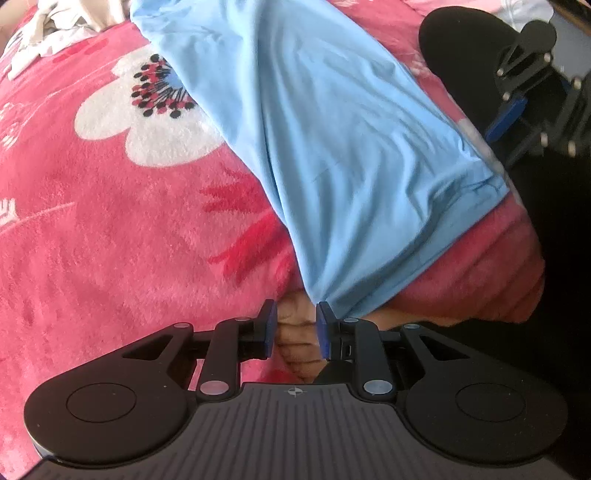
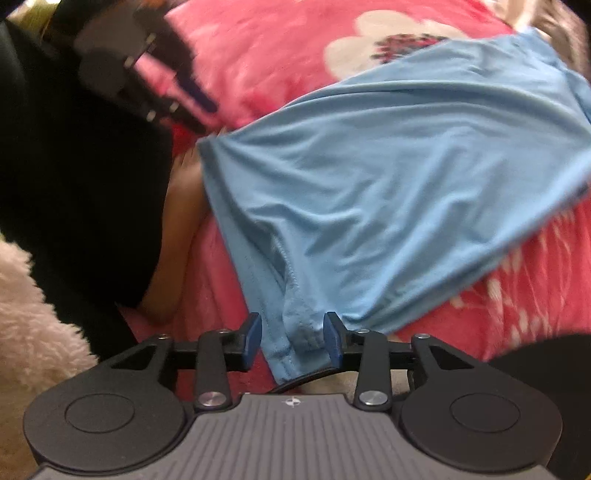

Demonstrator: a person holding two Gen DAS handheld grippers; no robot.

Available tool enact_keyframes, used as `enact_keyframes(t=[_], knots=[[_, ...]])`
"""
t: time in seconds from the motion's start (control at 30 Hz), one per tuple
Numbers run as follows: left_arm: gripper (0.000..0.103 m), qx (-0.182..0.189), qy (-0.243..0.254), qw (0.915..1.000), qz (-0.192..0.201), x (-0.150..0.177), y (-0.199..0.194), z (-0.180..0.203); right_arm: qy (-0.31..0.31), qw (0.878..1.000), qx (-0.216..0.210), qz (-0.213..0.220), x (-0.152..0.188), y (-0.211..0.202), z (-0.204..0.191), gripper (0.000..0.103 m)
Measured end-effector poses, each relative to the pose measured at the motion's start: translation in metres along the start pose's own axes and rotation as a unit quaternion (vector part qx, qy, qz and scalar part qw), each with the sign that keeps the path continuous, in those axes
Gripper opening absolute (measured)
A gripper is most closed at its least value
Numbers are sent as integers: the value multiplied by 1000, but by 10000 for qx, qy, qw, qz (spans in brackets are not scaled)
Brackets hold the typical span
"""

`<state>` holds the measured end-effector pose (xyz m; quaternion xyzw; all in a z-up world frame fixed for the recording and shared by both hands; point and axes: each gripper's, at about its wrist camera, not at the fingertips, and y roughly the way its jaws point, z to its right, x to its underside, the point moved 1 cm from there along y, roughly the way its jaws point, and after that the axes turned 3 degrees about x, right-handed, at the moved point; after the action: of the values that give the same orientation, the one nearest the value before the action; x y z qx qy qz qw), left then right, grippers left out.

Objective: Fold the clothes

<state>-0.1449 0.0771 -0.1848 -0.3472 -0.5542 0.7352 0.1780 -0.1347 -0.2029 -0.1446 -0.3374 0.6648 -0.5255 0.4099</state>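
Observation:
A light blue garment (image 1: 332, 140) lies spread on a pink flowered blanket (image 1: 110, 240). My left gripper (image 1: 296, 330) points down at the garment's near corner. That corner ends beside the right finger, and only the person's bare skin shows between the open jaws. My right gripper (image 2: 292, 339) stands over the opposite corner. The bunched, stitched hem (image 2: 299, 332) sits between its parted pads, which do not squeeze it. A blue pad (image 1: 505, 119) of the right gripper shows at the far right of the left wrist view. The left gripper's pad (image 2: 201, 96) appears blurred in the right wrist view.
Pale crumpled clothes (image 1: 55, 26) lie at the blanket's far left corner. The person's dark clothing (image 2: 74, 184) fills the left of the right wrist view, with a fluffy cream fabric (image 2: 29, 314) below it. The blanket's edge drops off beside the garment (image 1: 480, 280).

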Motion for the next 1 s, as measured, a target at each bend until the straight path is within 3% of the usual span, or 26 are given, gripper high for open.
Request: enact_keyframes(t=[0.23,0.3,0.4,0.57,0.73,1.0], knots=[[22,-4,61,9995,313,-3,5,12,-575,9967,247,-517,-8,30,-6,37],[22,-33,158,9991,393,-3,5,18,-550,9968,255,-524,-7,31,-5,18],[22,-147,473,9975,499,-3,3,27,-287,9985,245,-387,-6,23,1,5],[22,-239,1080,9902,855,-4,-4,43,388,9991,3,-179,2,8,16,4],[22,27,1192,9901,745,-8,4,46,866,9948,-495,-213,5,1,30,4],[22,407,863,9951,268,-1,18,40,211,9964,-305,-766,-5,27,9,6]])
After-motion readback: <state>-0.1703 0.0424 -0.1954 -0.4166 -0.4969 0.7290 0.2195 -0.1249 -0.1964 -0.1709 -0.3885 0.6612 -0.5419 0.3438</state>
